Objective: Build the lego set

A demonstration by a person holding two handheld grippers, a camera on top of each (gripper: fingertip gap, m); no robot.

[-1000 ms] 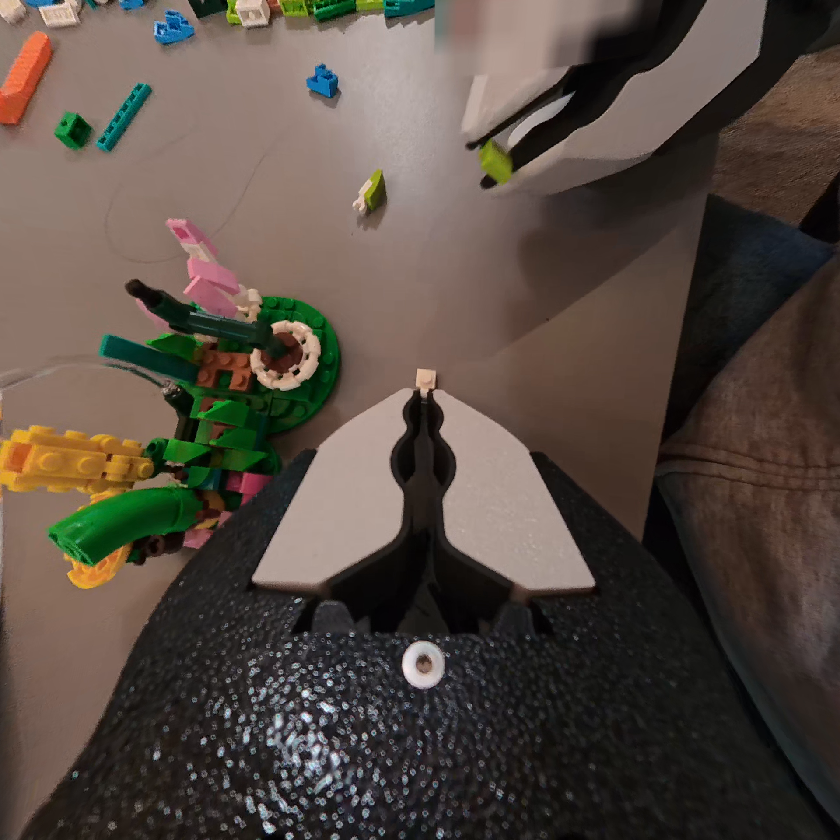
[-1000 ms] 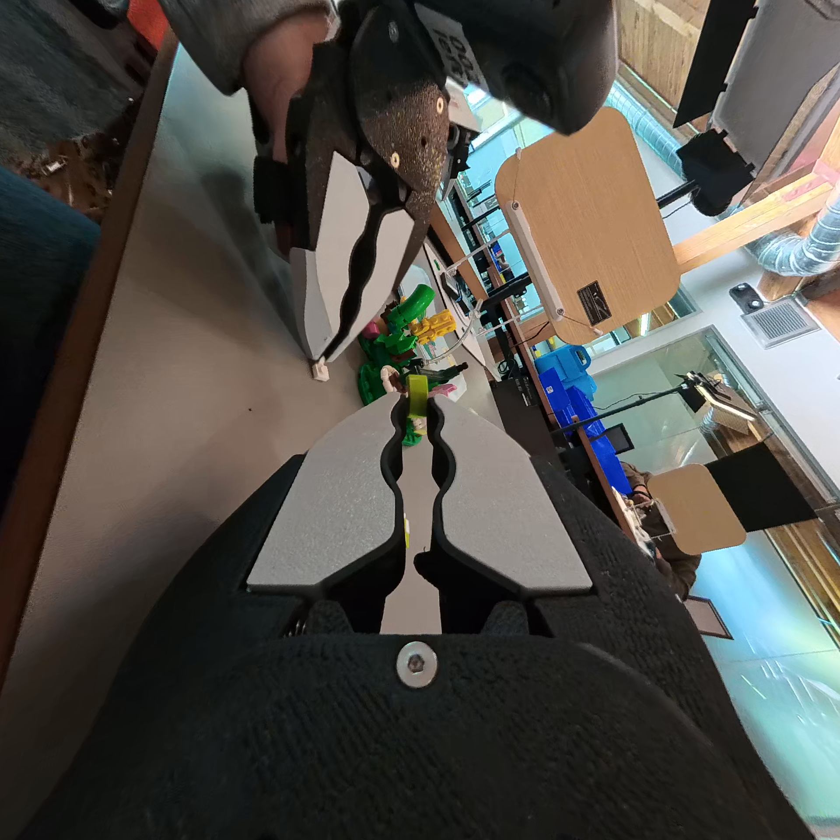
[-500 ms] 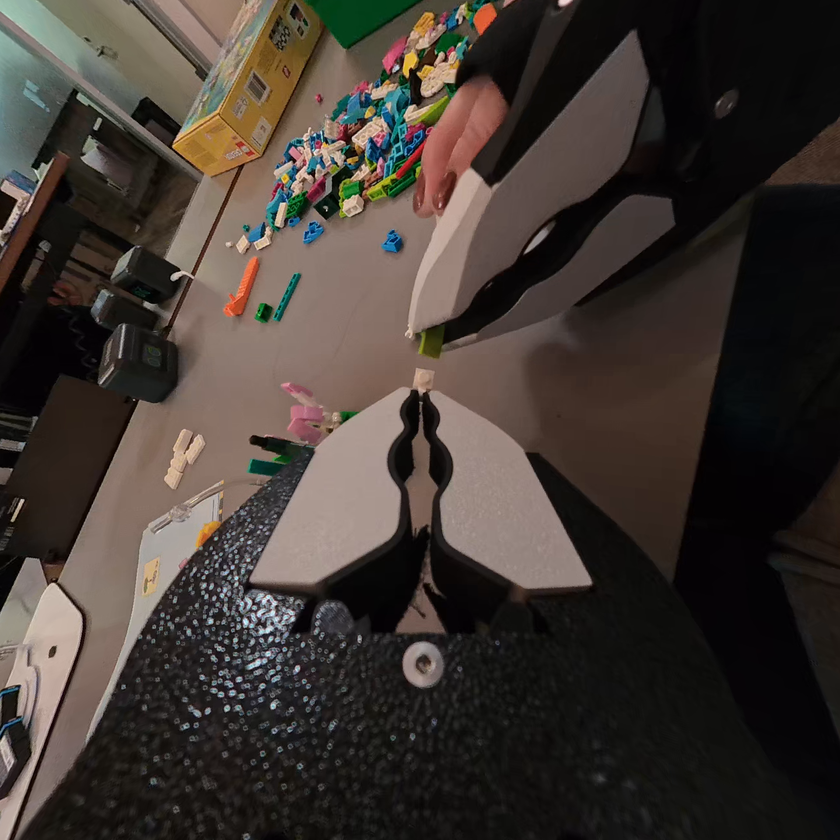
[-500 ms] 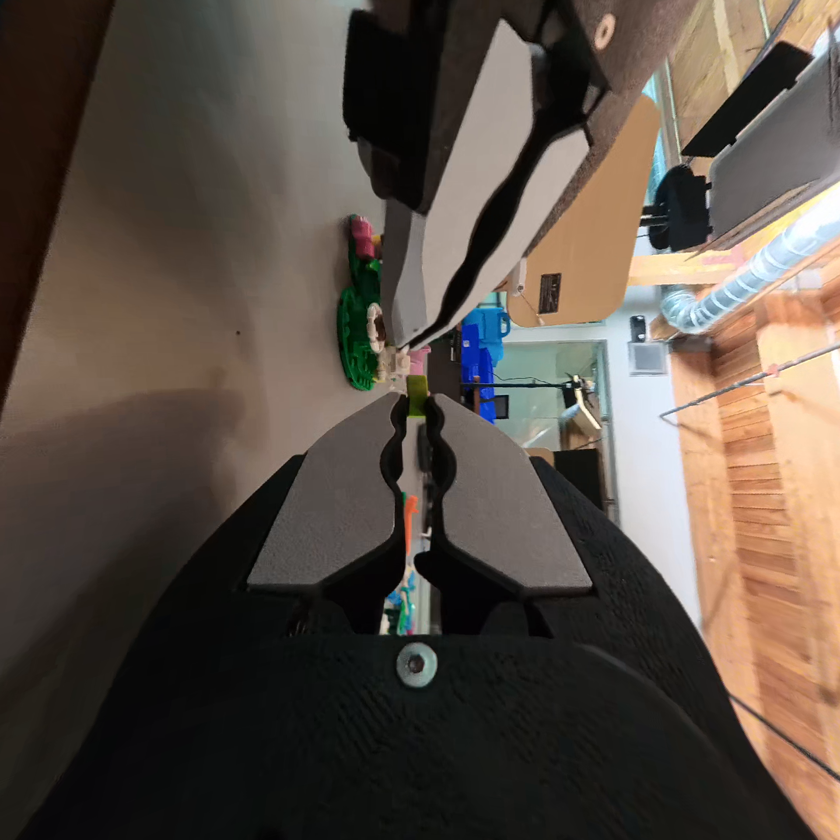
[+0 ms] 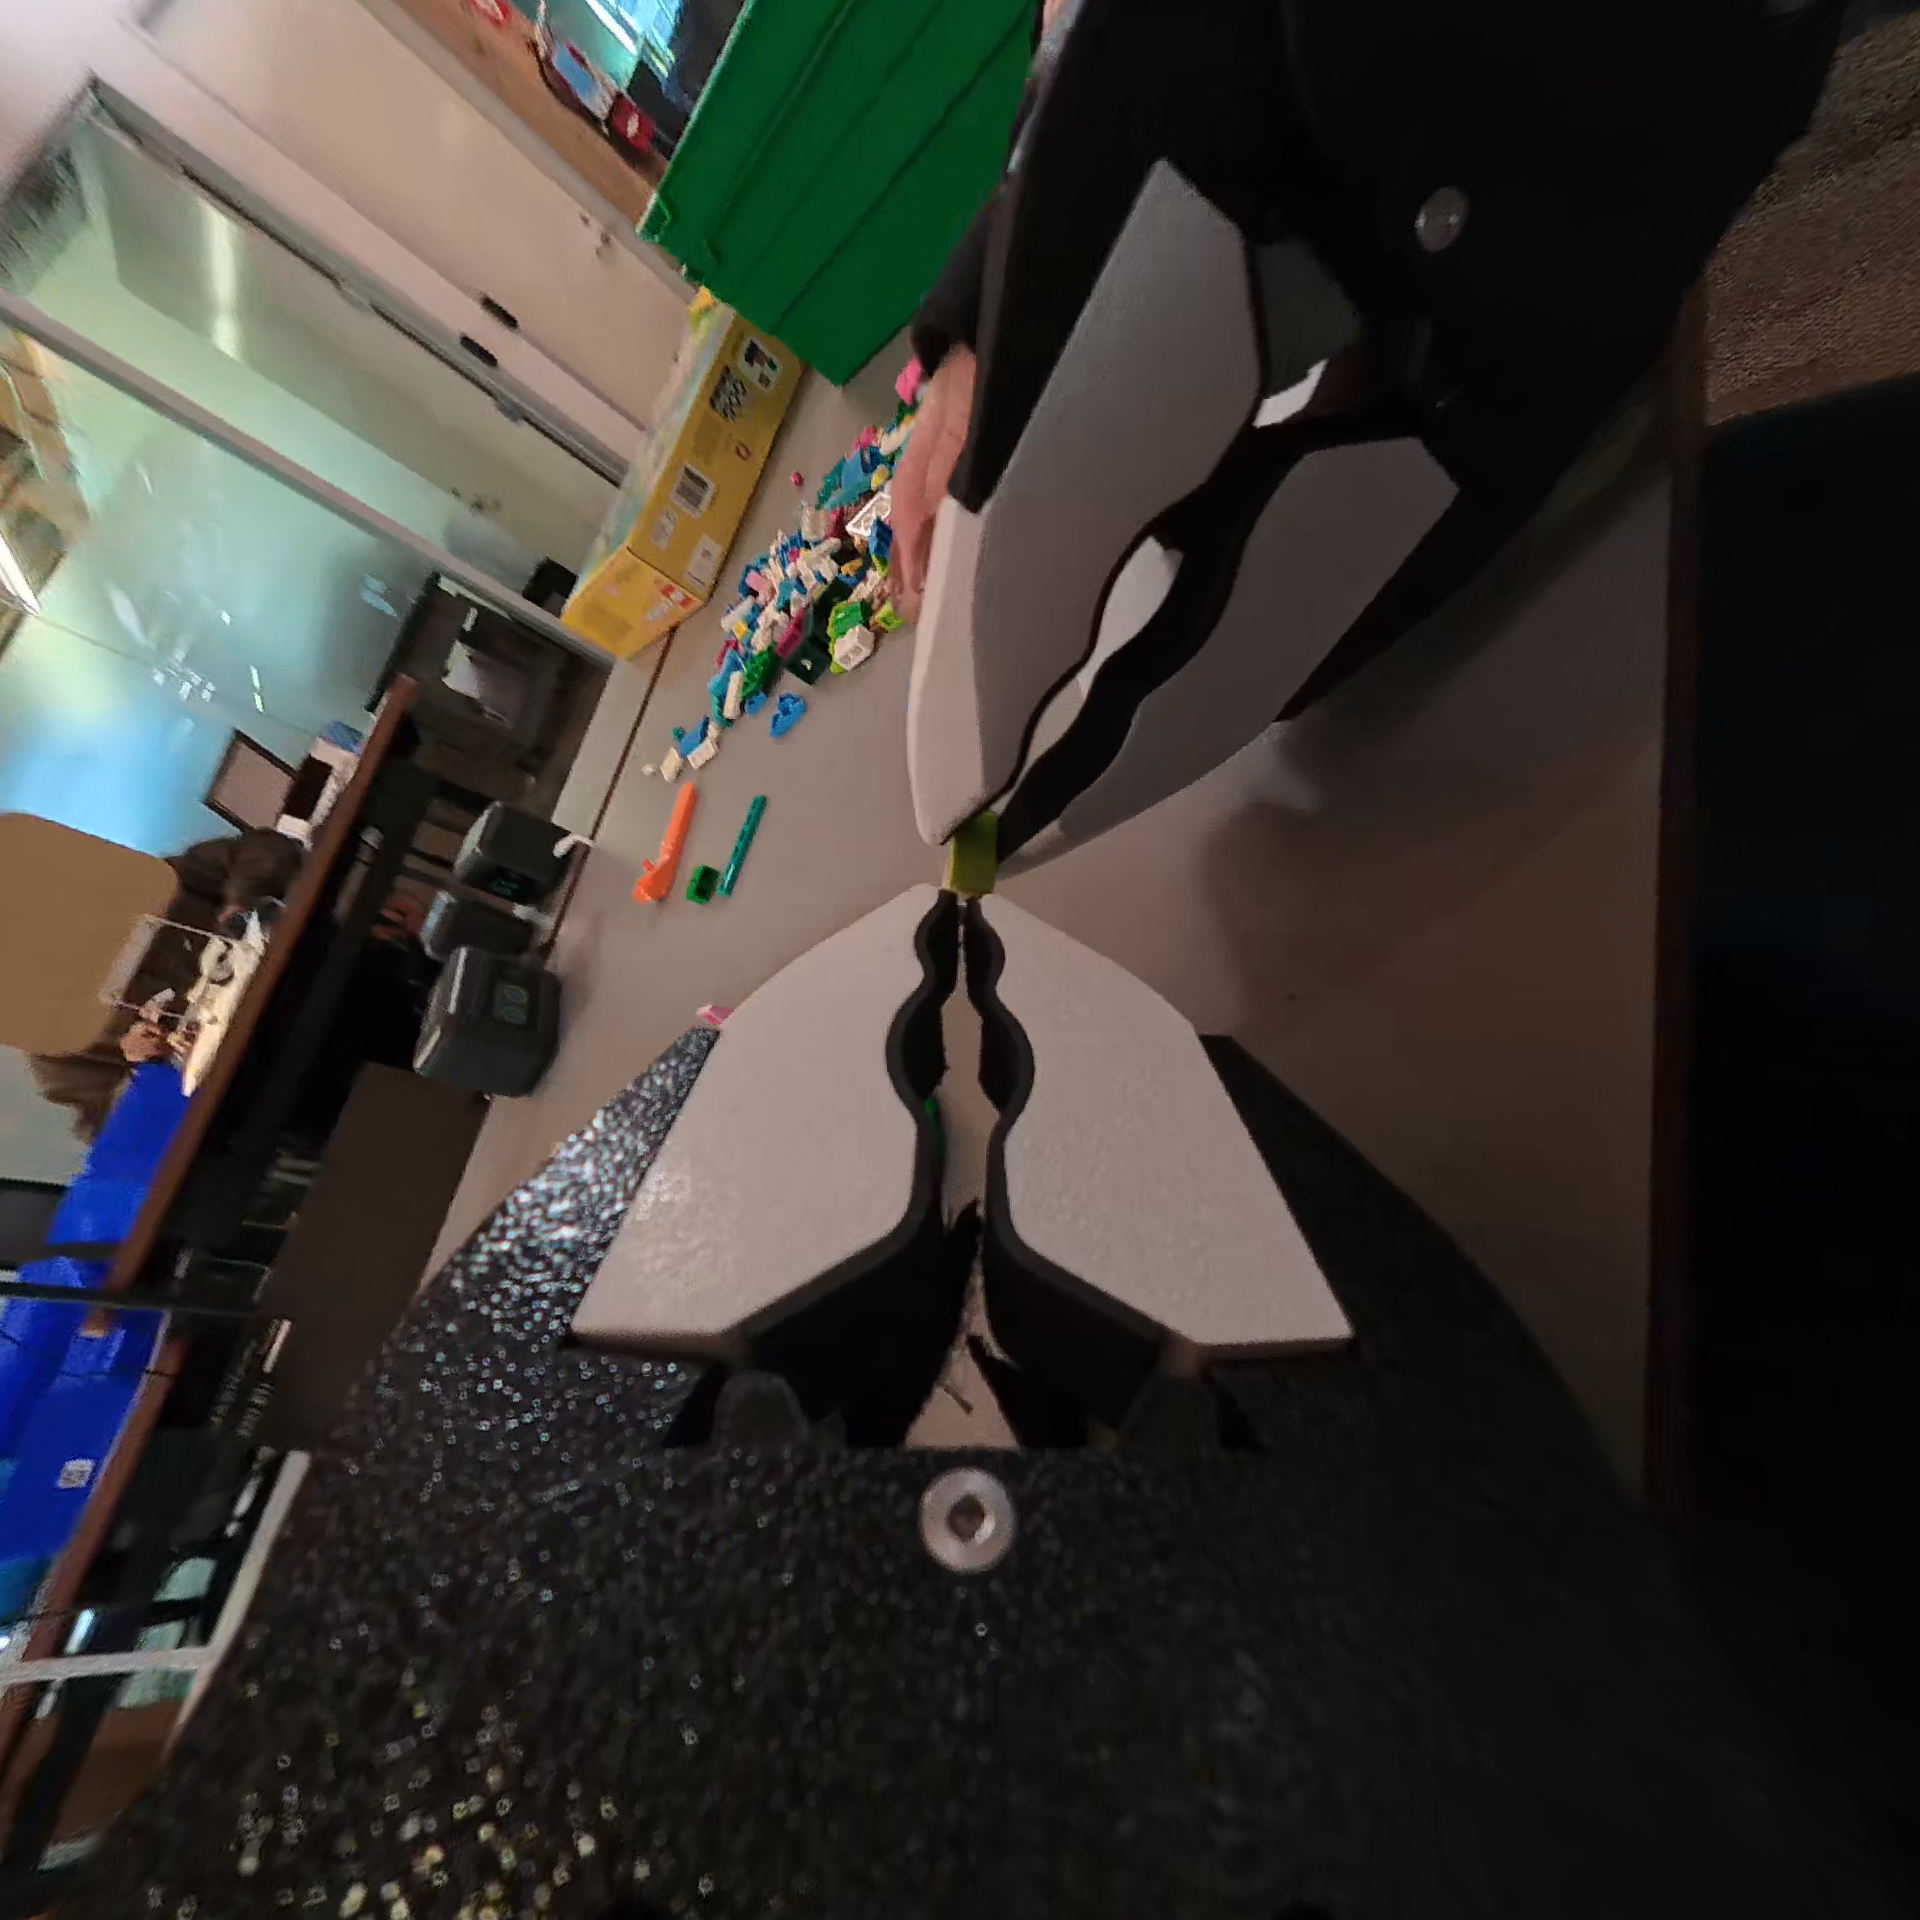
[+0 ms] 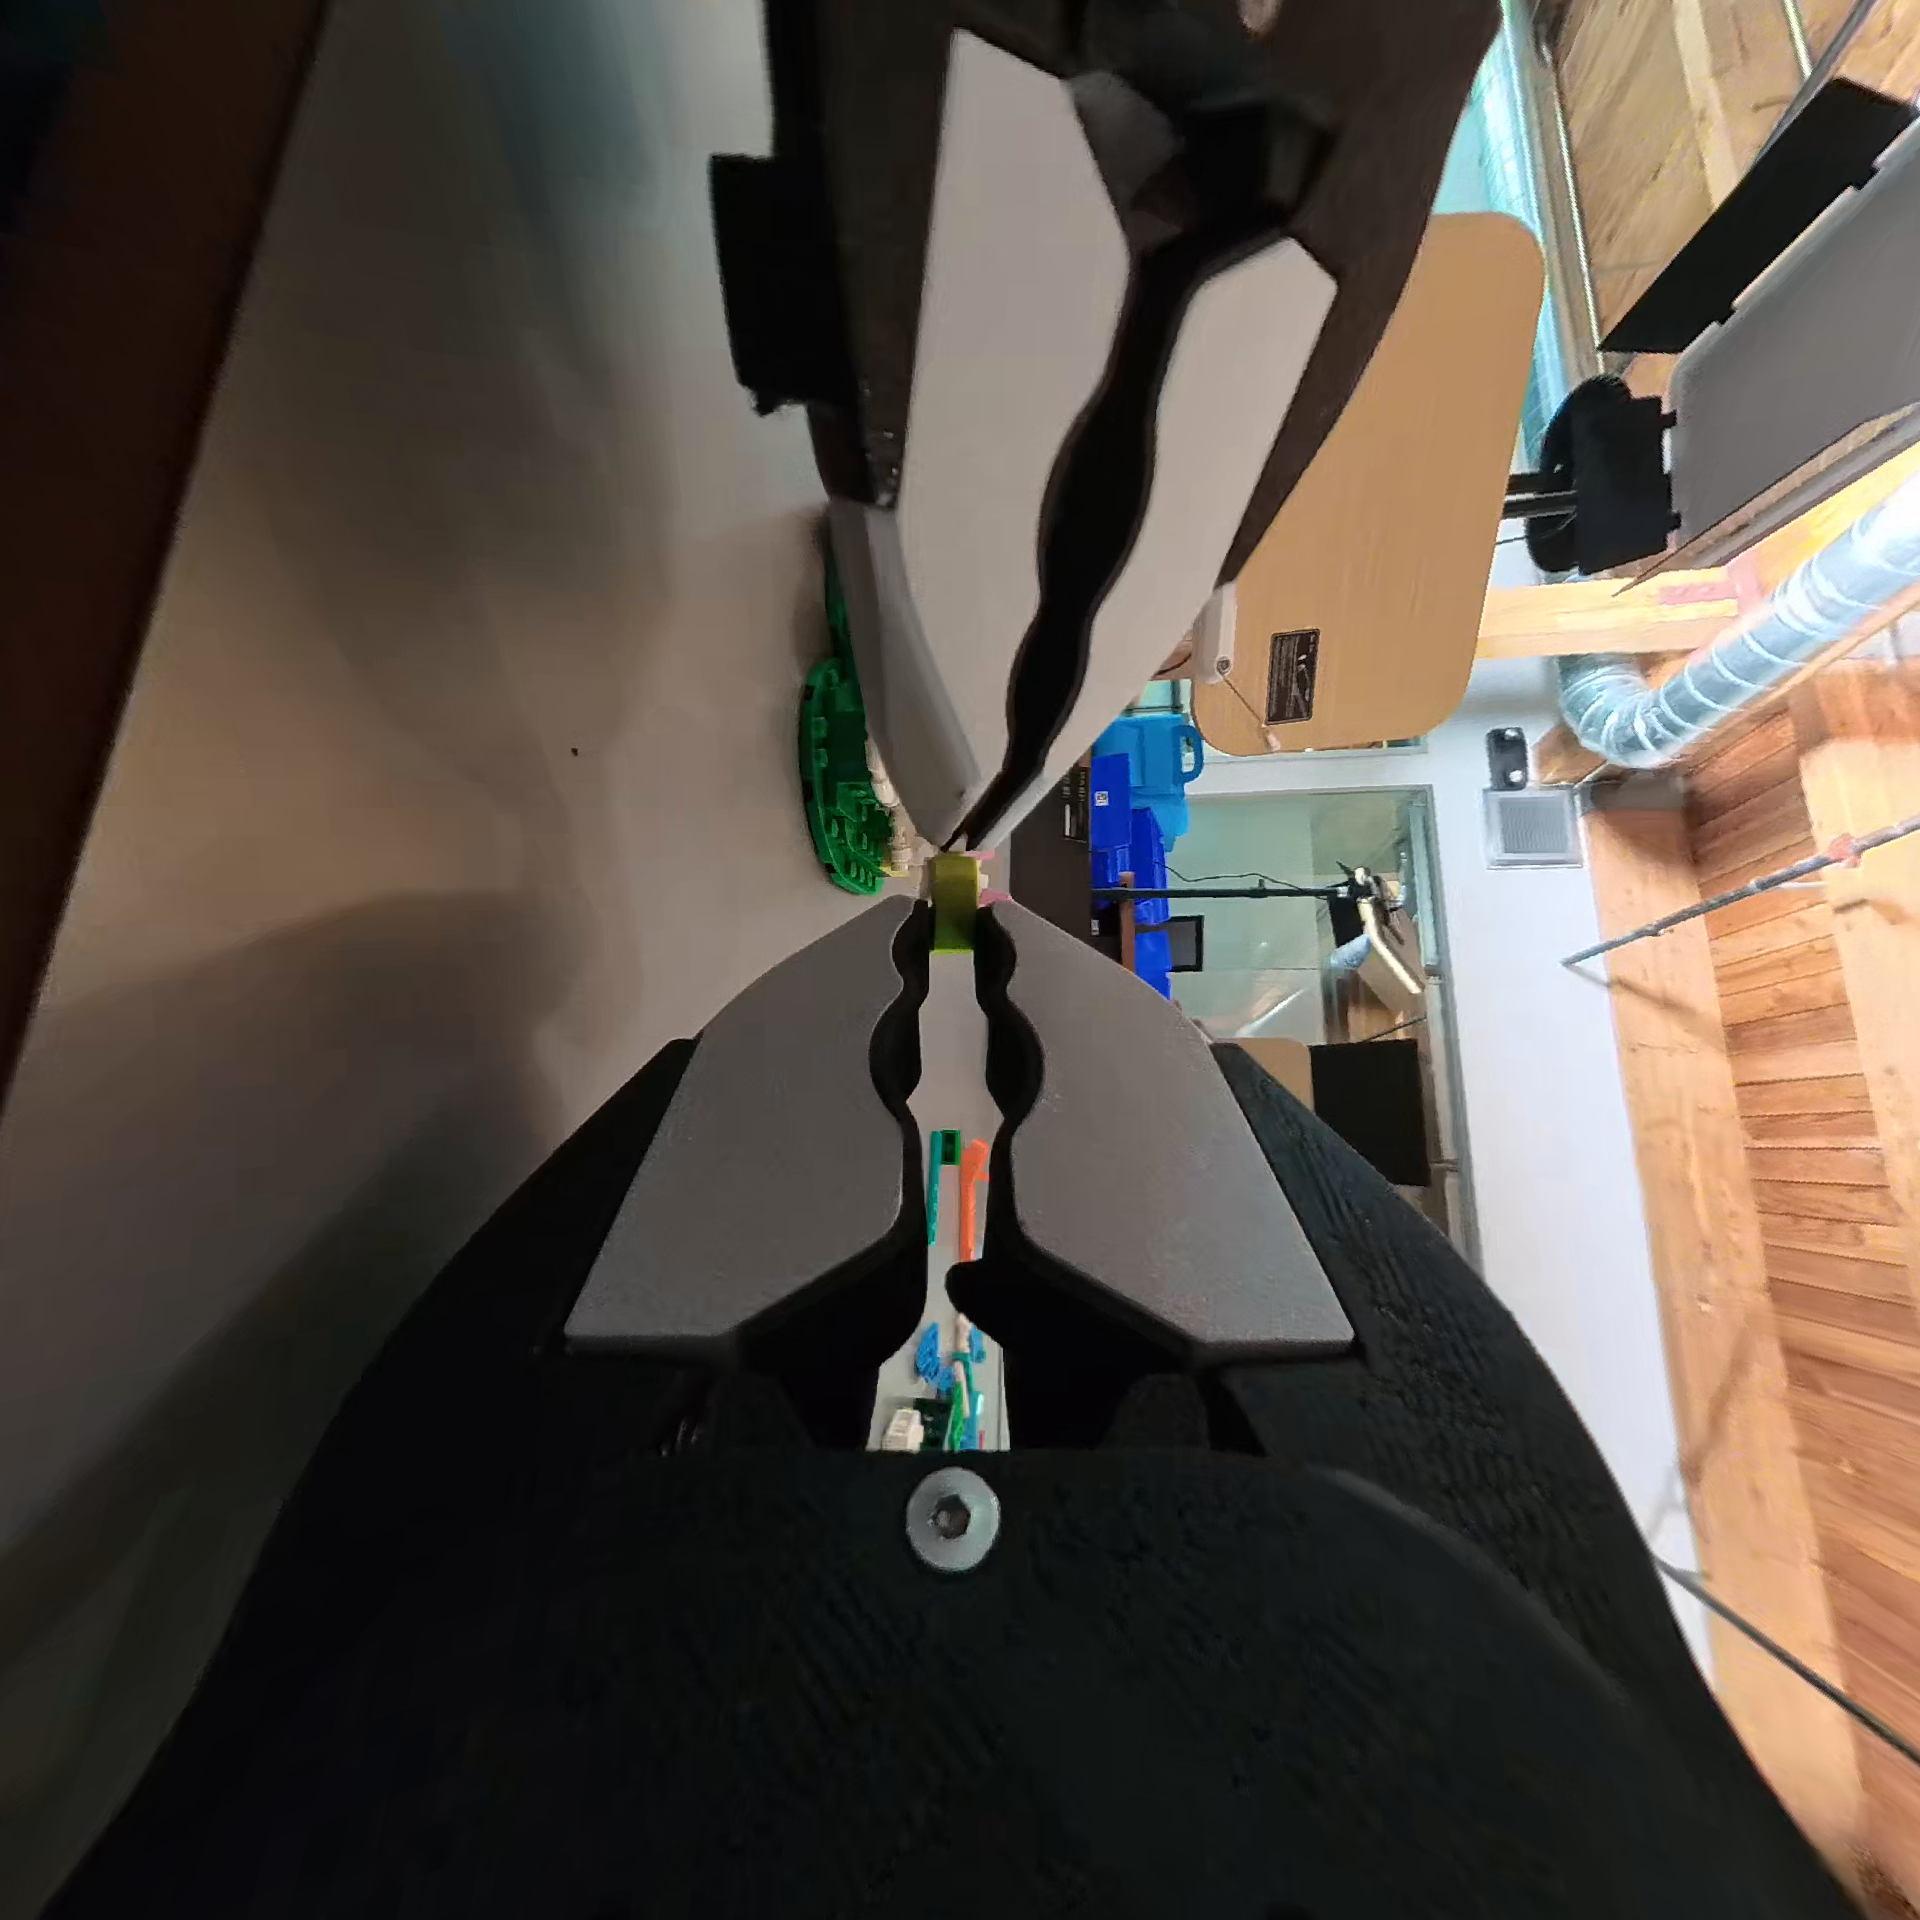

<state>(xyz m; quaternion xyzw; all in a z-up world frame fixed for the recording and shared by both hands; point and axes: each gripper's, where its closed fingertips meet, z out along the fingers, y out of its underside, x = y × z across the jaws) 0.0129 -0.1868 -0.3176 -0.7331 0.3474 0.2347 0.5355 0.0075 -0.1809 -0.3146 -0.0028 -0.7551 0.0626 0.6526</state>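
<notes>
My left gripper point(image 5: 956, 906) is shut, with a small white piece pinched at its tips; the piece barely shows. My right gripper point(image 5: 982, 831) comes in from the upper right, shut on a lime green piece point(image 5: 975, 868). The lime piece presses end-on against the left gripper's tips, above the grey table. In the right wrist view my right gripper point(image 6: 951, 914) holds the lime piece point(image 6: 951, 899) and the left gripper point(image 6: 966, 836) meets it from above. The flower model's green base plate point(image 6: 831, 748) lies on the table just behind the tips.
A pile of loose bricks point(image 5: 821, 613) lies farther back, with a yellow box point(image 5: 696, 499) and a green bin point(image 5: 831, 177) beyond. An orange piece point(image 5: 670, 842), a teal bar point(image 5: 743, 842) and a small green brick point(image 5: 702, 883) lie apart. Black devices point(image 5: 488, 1023) stand at the table's left edge.
Both grippers have tilted and closed the gap between them. The lime piece, apart from the white piece before, now touches the left gripper's tips.
</notes>
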